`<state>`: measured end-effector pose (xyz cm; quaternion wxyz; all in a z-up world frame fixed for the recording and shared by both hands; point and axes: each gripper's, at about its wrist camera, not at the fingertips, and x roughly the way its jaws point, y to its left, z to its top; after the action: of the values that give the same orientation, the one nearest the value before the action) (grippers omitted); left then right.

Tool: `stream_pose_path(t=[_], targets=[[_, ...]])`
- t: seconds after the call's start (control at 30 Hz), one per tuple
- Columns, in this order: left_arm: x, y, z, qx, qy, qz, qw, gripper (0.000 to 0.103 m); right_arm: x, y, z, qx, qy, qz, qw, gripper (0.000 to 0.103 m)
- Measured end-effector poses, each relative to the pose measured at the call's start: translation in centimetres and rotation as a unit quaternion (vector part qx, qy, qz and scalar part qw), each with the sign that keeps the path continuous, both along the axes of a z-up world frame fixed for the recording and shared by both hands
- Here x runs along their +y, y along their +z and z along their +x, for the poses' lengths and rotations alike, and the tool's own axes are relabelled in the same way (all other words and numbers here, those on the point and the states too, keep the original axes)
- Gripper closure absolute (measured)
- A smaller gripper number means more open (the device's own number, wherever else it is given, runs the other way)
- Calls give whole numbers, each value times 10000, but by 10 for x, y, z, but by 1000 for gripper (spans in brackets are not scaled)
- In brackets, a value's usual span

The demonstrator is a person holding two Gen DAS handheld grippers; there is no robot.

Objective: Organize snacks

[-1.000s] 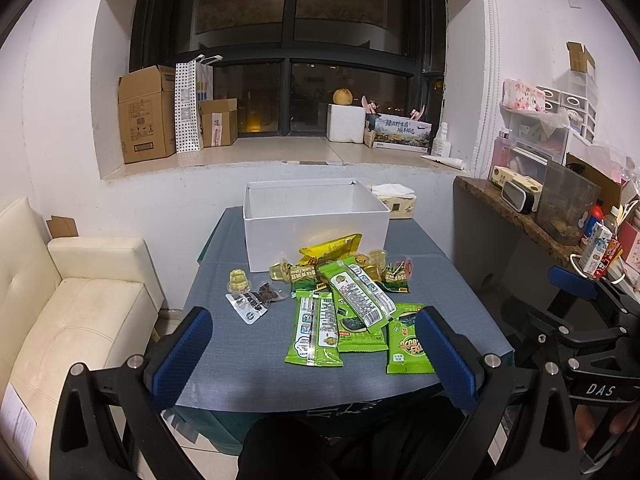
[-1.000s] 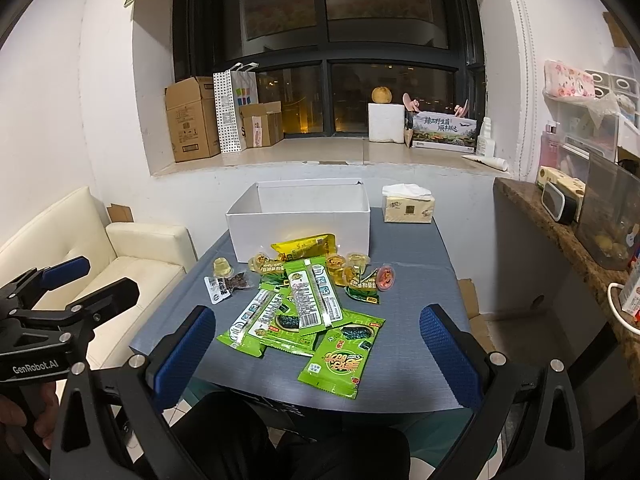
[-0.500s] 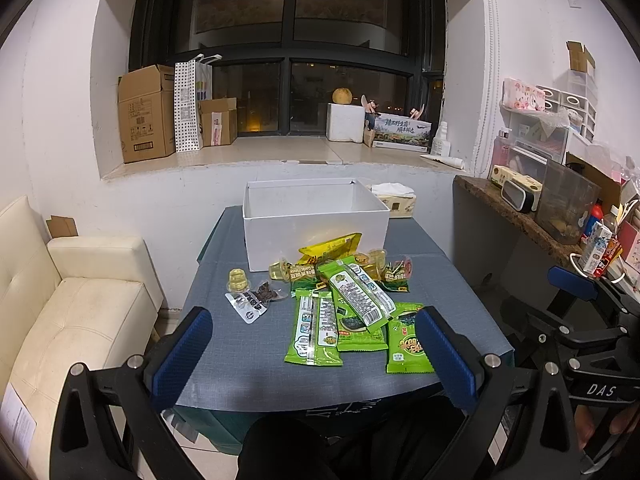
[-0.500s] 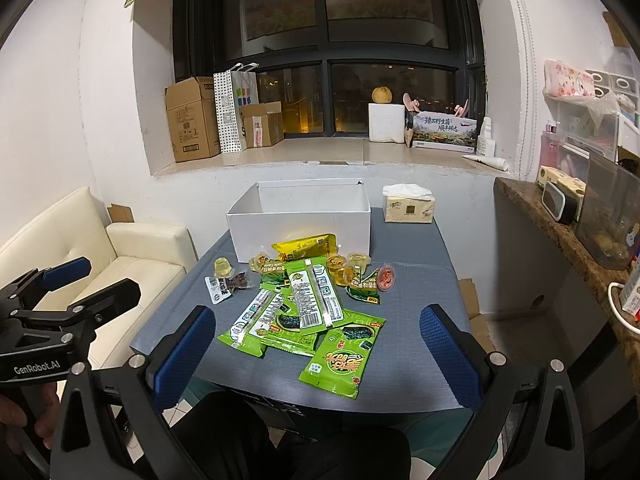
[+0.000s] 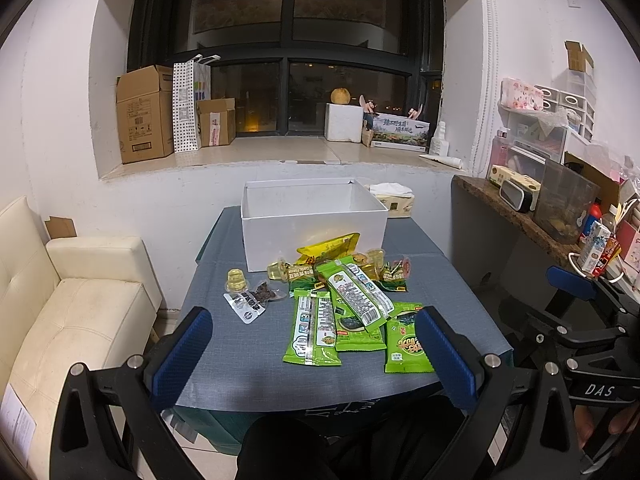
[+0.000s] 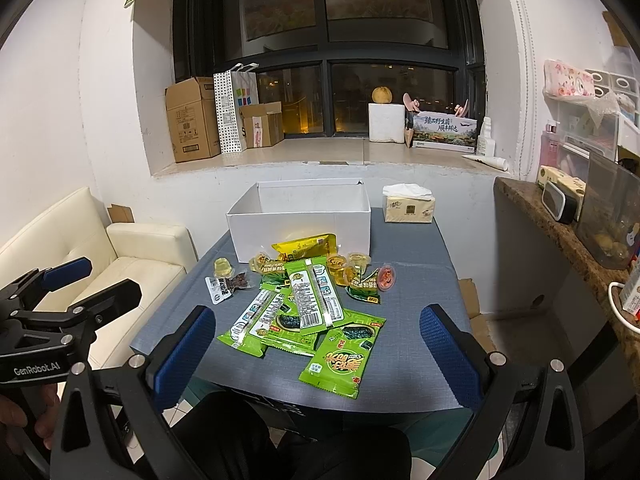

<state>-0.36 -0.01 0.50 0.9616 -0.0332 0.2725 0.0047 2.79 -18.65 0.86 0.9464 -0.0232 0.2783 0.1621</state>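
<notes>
Grey cloth covers the worktop (image 5: 208,344). From left: one lone jelly cup (image 5: 235,279), a dark sachet (image 5: 267,293), overlapping green packets (image 5: 352,312) before an open white box (image 5: 314,222), one red cup (image 6: 387,276). Left gripper (image 5: 316,354), marked "GenRobot.AI", and right gripper (image 6: 320,350), marked "DAS", hover spread, holding nothing.

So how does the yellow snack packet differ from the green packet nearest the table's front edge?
The yellow snack packet leans against the white box; the green packet lies flat, well apart from the box. The yellow one sits at the pile's far end, the green one at its near end. Both are sealed pouches on the grey table, outside the box.
</notes>
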Motion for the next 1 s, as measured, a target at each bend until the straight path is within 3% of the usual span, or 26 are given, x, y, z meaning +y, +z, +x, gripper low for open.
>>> stream_pose_path(t=[0.3,0.43,0.57,0.87,1.0], targets=[[2,-6,12,15,-40,-10,10000,0,3,-10,17,-26,143,-22,9999,0],[13,-24,43,175,52,-1,9998,0,5,-36,60,233,-8,-233,9995,0],[28,-44,65,436,138,-162,9988,0,15,-53,104,332,267,-337,9985,0],[55,-76,88,736,199,-361,9964,0,97,-96,220,610,1049,-1036,9872,0],[68,-87,97,821,283,-384,9955,0,120,-114,258,898,640,-951,9893,0]])
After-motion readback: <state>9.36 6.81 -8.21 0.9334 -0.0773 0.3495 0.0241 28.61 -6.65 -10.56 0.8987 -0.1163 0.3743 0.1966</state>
